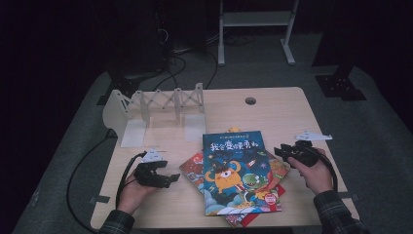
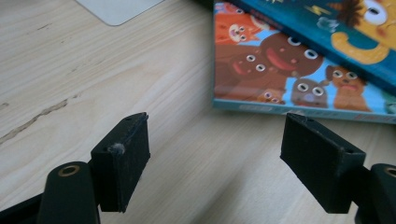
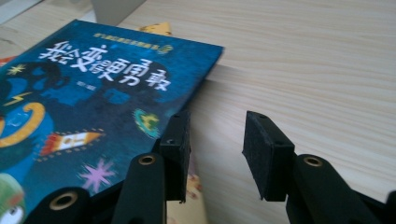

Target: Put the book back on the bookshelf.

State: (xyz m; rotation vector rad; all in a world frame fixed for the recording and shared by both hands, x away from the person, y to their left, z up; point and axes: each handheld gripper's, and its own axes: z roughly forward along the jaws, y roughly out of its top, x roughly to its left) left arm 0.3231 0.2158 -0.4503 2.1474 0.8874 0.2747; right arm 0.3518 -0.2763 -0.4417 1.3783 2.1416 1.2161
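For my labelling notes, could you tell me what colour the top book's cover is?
Dark blue, seen best in the high view: top book.

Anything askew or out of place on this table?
The books are piled unevenly: the blue book lies on top, with the ones beneath fanned out at different angles past its left, right and bottom edges. The white rack behind stands without books. Nothing looks spilled or damaged.
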